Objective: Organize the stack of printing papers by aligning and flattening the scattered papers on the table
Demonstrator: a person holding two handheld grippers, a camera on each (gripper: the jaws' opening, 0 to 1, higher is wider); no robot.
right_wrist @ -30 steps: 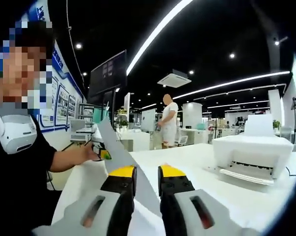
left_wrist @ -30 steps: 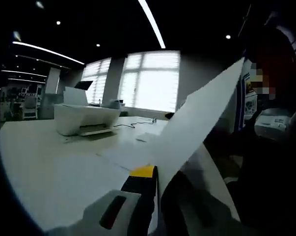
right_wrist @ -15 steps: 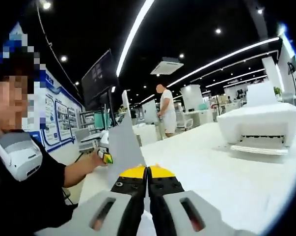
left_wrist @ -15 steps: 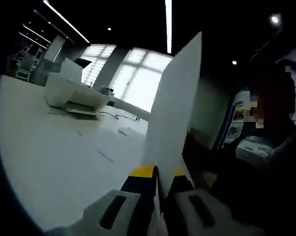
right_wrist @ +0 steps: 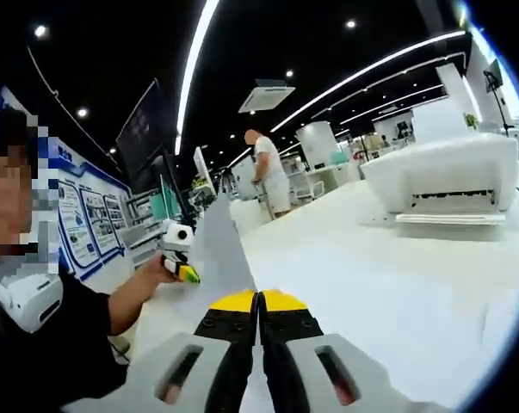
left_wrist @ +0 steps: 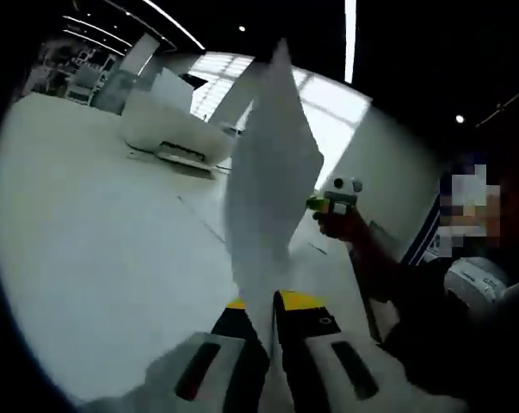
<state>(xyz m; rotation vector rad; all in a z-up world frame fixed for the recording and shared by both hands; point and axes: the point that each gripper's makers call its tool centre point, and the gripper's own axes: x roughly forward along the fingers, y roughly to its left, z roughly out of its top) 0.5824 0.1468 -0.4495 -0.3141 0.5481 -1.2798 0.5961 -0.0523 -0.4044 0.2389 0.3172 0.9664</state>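
Observation:
A white sheaf of printing paper stands on edge above the table, and my left gripper is shut on its near edge between yellow-tipped jaws. In the right gripper view the same paper shows edge-on as a thin grey blade, pinched by my right gripper, whose jaws are shut on it. The right gripper also appears in the left gripper view, at the paper's far side, held in the person's hand. The left gripper appears in the right gripper view at the left, held in the other hand.
A white printer sits on the white table beyond the paper. A person in black sits close by with a white headset around the neck. Another person stands far off among desks.
The paper has stayed pinched between both grippers while the hands swung; the right gripper's jaws, apart a second ago, are closed on the sheet. The other gripper has come into the left gripper view.

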